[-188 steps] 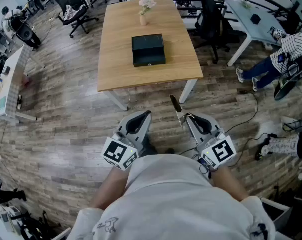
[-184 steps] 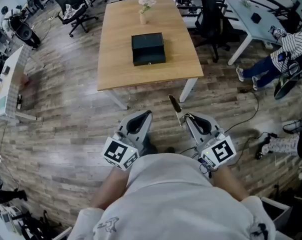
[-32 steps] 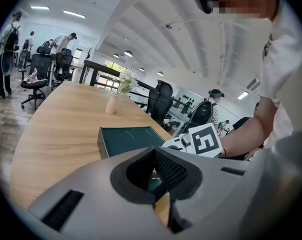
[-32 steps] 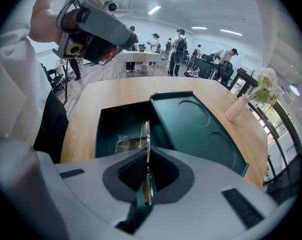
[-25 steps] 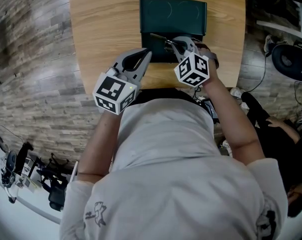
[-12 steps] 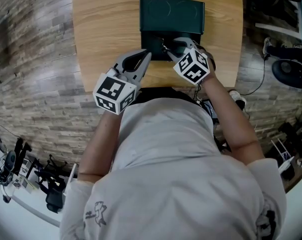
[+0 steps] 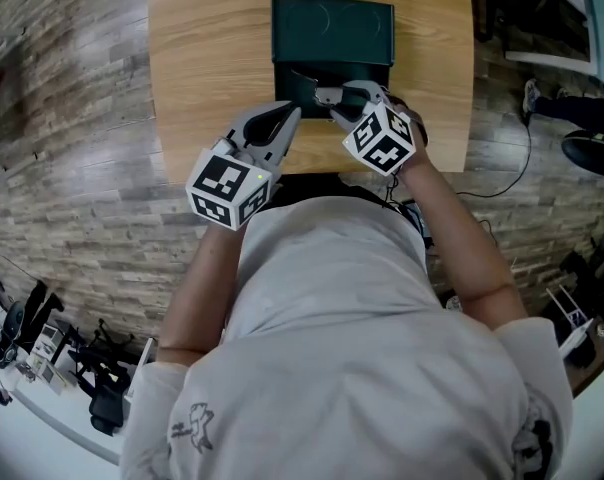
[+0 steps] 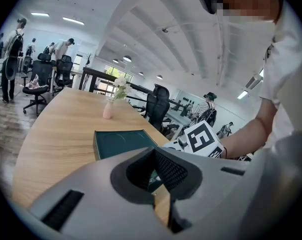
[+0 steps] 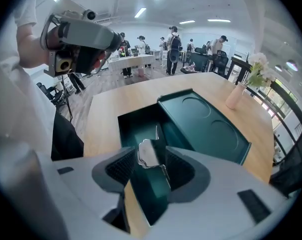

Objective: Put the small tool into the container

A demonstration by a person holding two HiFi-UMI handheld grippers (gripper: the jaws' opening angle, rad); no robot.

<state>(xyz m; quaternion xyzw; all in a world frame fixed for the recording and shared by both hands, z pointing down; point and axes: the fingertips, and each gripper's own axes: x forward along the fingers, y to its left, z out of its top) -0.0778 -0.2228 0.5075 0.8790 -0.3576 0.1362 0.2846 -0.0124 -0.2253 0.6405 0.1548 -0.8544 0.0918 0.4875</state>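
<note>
The one small tool [image 9: 148,154], a silvery metal piece, sits between the right gripper's [image 9: 151,168] opening jaws, over the single open container [image 9: 141,126] on the desk [image 7: 202,68]; it possibly leans on one pad. The left gripper's [image 8: 153,184] jaws are pressed together, empty. Two grippers, one vase [image 9: 234,96].

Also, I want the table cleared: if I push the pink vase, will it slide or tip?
Likely to tip if pushed high: the pink vase looks narrow and taller than its base, with flowers standing well above it. It probably feels stiff and light; whether it is fragile I can't tell.
</note>
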